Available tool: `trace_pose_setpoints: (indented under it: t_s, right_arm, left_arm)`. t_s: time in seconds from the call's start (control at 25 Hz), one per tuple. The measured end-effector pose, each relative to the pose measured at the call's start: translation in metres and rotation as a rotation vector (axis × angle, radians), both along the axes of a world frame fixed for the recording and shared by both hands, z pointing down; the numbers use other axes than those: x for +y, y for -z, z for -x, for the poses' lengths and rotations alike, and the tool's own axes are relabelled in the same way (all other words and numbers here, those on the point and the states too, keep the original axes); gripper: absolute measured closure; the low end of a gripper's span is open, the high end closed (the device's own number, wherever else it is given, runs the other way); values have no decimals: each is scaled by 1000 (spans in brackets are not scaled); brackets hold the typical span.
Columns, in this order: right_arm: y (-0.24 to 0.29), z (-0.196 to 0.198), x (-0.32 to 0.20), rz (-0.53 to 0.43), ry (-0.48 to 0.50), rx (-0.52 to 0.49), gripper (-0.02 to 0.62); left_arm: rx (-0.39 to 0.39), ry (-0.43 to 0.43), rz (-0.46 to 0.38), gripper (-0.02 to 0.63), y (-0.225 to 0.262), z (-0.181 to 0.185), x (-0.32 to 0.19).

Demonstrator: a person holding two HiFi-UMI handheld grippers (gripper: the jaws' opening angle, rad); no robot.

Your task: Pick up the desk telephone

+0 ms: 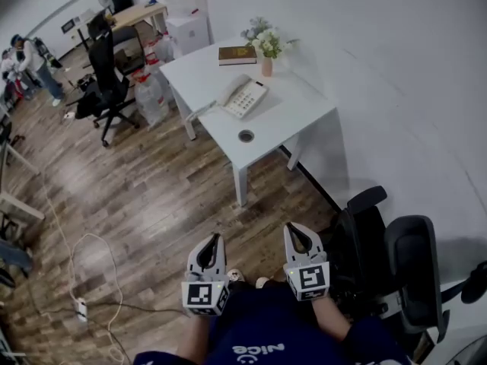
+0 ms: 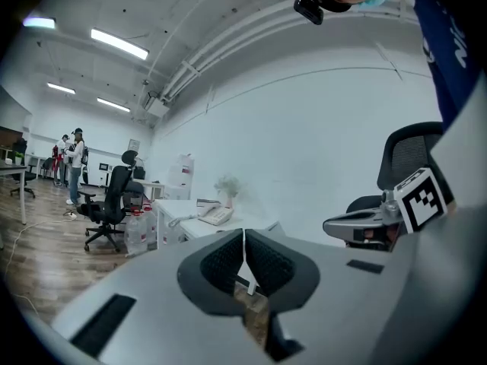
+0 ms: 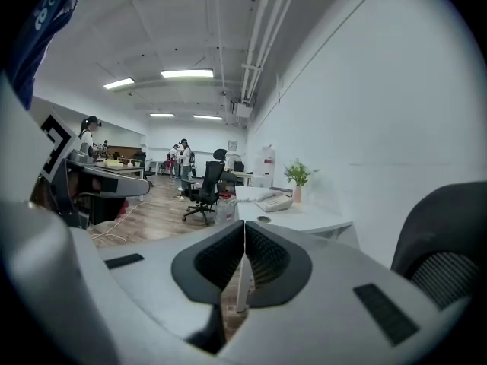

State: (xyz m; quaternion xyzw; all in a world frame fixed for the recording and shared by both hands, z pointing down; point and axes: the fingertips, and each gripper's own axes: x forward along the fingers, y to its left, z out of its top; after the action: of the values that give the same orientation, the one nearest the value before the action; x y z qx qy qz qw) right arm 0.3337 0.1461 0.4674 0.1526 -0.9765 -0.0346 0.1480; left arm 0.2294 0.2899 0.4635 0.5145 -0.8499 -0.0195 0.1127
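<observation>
A cream desk telephone (image 1: 243, 96) lies on the white desk (image 1: 297, 116) against the wall, its handset on the cradle. It also shows far off in the left gripper view (image 2: 216, 215) and the right gripper view (image 3: 274, 201). My left gripper (image 1: 212, 241) and right gripper (image 1: 296, 232) are held side by side close to my body, well short of the desk. Both are shut with nothing between the jaws, which meet tip to tip (image 2: 244, 234) (image 3: 244, 225).
A book (image 1: 237, 55) and a vase of flowers (image 1: 266, 48) stand at the desk's far end. A black office chair (image 1: 403, 268) is at my right, another (image 1: 108, 90) across the wood floor. Cables and a power strip (image 1: 80, 306) lie at the left. People (image 1: 29, 65) stand far back.
</observation>
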Motion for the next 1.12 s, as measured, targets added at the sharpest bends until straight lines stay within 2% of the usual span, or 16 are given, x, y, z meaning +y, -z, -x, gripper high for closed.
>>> trace_pose_setpoints:
  t_s: [0.6,0.88,1.12]
  right_arm:
    - [-12,32,20,16,-89,7,572]
    - [-18,49,21,16,-76,19,572]
    - [-26,70,-2,30,-61,24,572]
  left_arm:
    - [2,-115,-1,583,-11,48,0]
    - [22,-107,9,583,-20,63,3]
    - [24,-100,25,583,-26,79,-16]
